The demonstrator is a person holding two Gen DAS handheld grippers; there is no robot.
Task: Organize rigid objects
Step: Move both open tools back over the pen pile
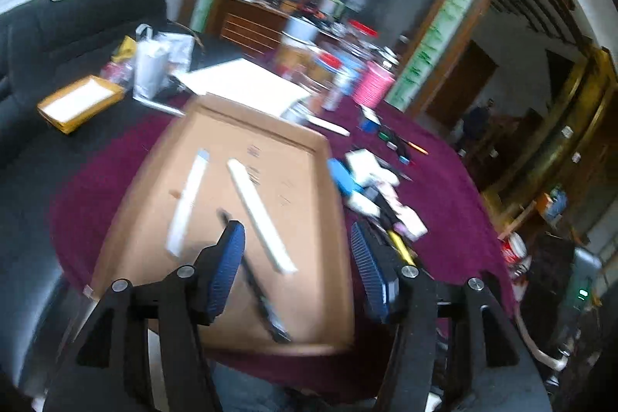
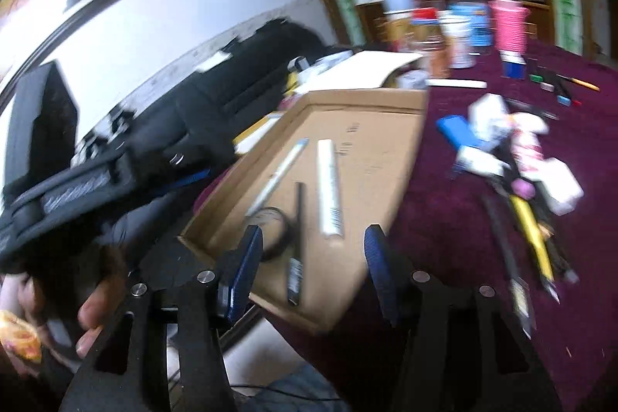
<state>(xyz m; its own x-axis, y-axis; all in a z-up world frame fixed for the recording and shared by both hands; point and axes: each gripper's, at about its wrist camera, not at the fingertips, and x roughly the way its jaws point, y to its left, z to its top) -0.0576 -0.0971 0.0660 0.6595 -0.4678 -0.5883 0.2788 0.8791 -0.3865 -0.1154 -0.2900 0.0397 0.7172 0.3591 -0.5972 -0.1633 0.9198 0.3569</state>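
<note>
A shallow cardboard tray point(image 1: 309, 296) point(image 2: 401, 103) lies on the maroon tablecloth. In it lie two white sticks point(image 1: 258, 215) point(image 2: 329, 192), a black pen point(image 1: 262, 300) point(image 2: 296, 250) and, in the right wrist view, a tape roll point(image 2: 272, 222). My left gripper point(image 1: 297, 242) is open and empty above the tray's near half. My right gripper point(image 2: 313, 242) is open and empty above the tray's near corner. A pile of loose items lies right of the tray: a blue block point(image 1: 343, 178) point(image 2: 457, 132), white erasers, a yellow cutter point(image 1: 401, 248) point(image 2: 531, 230) and dark pens.
Cups and jars, with a pink ribbed cup point(image 1: 372, 83) point(image 2: 510, 26), stand at the table's far side beside a white sheet point(image 1: 243, 83). A black sofa point(image 1: 58, 22) with a yellow box point(image 1: 79, 103) lies left. The left gripper body point(image 2: 58, 165) shows at left.
</note>
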